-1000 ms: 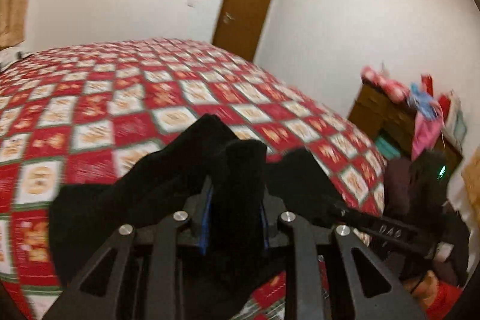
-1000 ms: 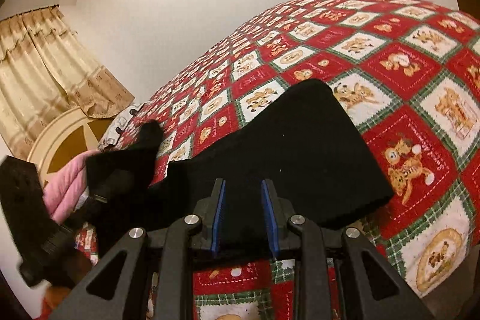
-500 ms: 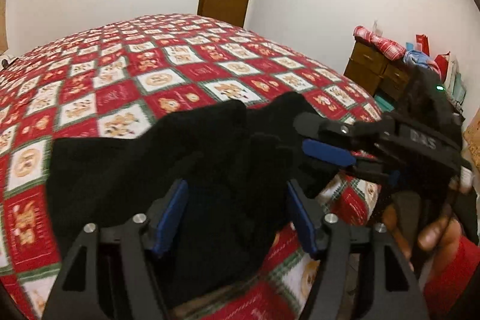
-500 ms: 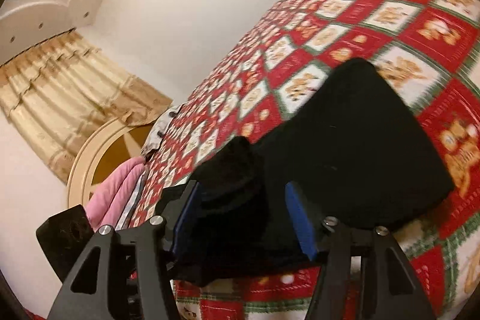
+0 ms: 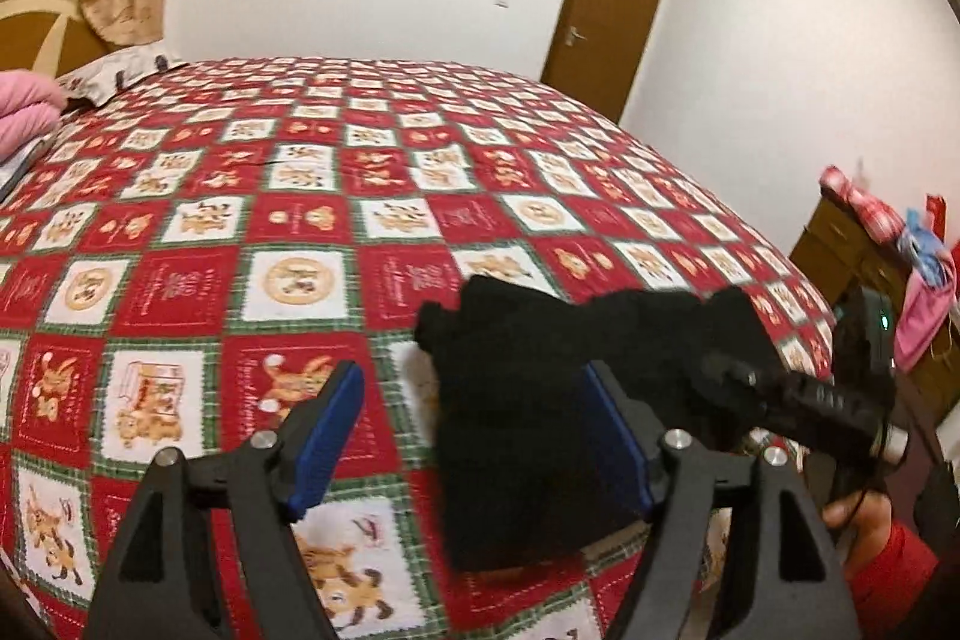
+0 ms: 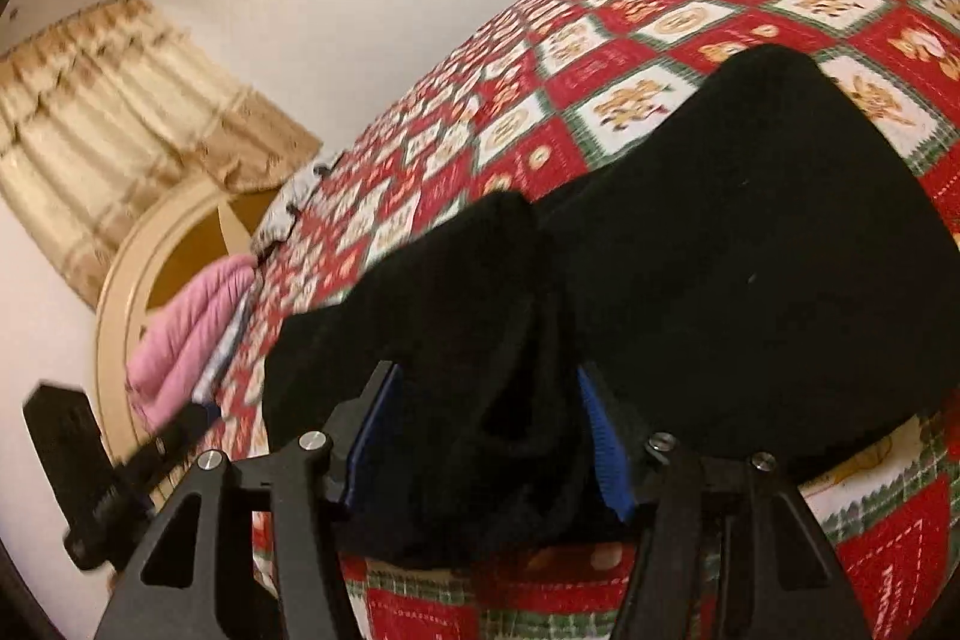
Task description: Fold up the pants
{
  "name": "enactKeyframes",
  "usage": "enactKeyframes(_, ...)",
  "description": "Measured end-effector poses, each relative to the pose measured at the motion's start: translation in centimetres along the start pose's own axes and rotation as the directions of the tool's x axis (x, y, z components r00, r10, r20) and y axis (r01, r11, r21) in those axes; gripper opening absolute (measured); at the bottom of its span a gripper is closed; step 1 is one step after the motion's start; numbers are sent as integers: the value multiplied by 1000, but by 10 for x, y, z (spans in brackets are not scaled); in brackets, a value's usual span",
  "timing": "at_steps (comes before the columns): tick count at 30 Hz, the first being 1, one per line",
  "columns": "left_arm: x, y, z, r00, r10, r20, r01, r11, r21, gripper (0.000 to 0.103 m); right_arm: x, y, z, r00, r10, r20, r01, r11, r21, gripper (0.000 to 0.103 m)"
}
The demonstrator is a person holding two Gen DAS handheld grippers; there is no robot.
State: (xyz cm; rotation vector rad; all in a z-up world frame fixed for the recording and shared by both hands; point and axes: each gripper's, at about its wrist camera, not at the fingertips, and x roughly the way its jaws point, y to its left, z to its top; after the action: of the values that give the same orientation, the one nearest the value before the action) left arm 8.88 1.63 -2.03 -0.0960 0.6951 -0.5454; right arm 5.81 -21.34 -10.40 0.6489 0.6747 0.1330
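The black pants (image 5: 540, 400) lie bunched at the near edge of the bed on a red, white and green patchwork quilt (image 5: 300, 220). My left gripper (image 5: 474, 430) is open wide, with the pants' left edge between its blue pads and nothing gripped. In the right wrist view the pants (image 6: 720, 250) spread flat to the right, with a raised fold in front. My right gripper (image 6: 486, 436) is open around that fold, blue pads on either side. The right gripper also shows in the left wrist view (image 5: 798, 400), held by a hand.
A pink pillow (image 6: 186, 316) and a round headboard (image 6: 150, 268) are at the bed's head. A wooden dresser (image 5: 864, 250) piled with clothes stands to the right of the bed. A brown door (image 5: 600, 10) is in the far wall.
Both grippers opened and let go of the pants. The left gripper swung left, so the pants now sit to its right. The right gripper stays over the raised fold.
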Motion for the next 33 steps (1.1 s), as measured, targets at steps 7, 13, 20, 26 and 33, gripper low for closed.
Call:
enactKeyframes(7,-4,6,-4,1000,1,3,-1,1000,-5,77,13,13,-6,998,-48,-48,43,994,-97,30)
enactKeyframes(13,-7,9,-3,1000,17,9,-17,1000,-7,77,4,28,-4,999,-50,-10,47,984,-173,17)
enactKeyframes(20,-6,5,0,999,38,13,-38,999,5,77,-41,57,34,993,11,120,26,955,-296,17)
enactKeyframes(26,5,-6,2,999,44,1,-44,999,28,77,-62,5,46,982,-103,156,139,961,-240,17)
enactKeyframes(33,21,-24,2,999,44,-30,-42,996,77,77,-57,-40,22,977,-155,144,179,970,-166,17)
